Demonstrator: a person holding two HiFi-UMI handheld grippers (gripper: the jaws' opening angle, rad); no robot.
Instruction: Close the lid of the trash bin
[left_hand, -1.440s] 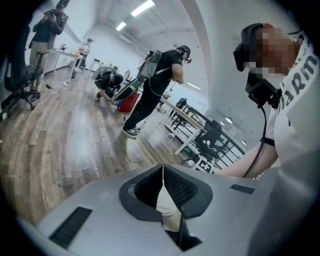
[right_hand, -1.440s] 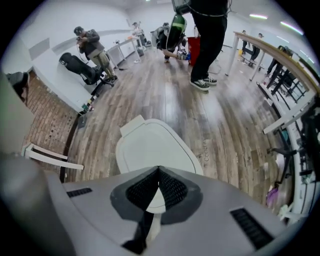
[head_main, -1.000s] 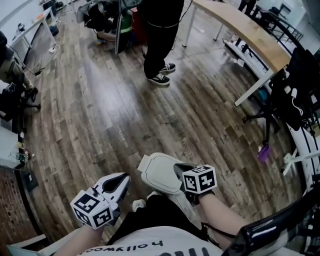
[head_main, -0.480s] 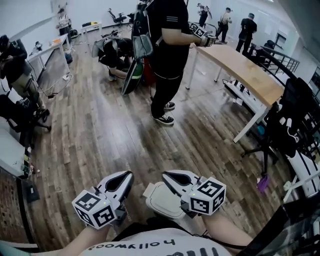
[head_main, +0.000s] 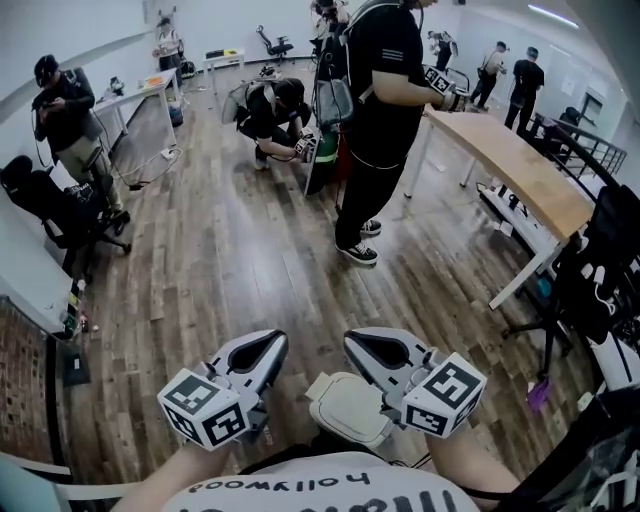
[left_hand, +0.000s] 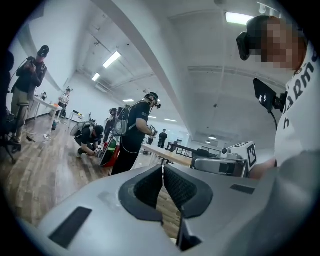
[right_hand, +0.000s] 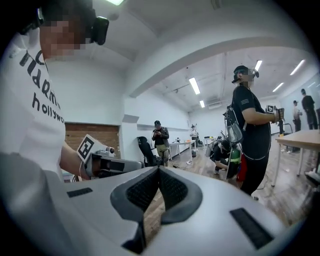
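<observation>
In the head view the white, rounded trash bin lid (head_main: 347, 408) lies flat just in front of my body; the bin beneath it is hidden. My left gripper (head_main: 266, 342) hangs to the left of the lid and is shut with nothing in it. My right gripper (head_main: 359, 341) is above the lid's right side, also shut and empty. The left gripper view has the left gripper (left_hand: 162, 168) pressed shut, with the right gripper's marker cube (left_hand: 244, 153) beside it. In the right gripper view the right gripper (right_hand: 158, 170) is shut too, pointing out over the floor.
A person in black (head_main: 385, 120) stands a few steps ahead on the wood floor. Another person (head_main: 275, 112) crouches behind them. A long wooden table (head_main: 520, 165) runs along the right, with a draped chair (head_main: 600, 270) near it. An office chair (head_main: 55, 215) stands at left.
The right gripper has left the lid and risen to point forward beside the left one. The head camera has tilted up, so the lid now sits lower in the view.
</observation>
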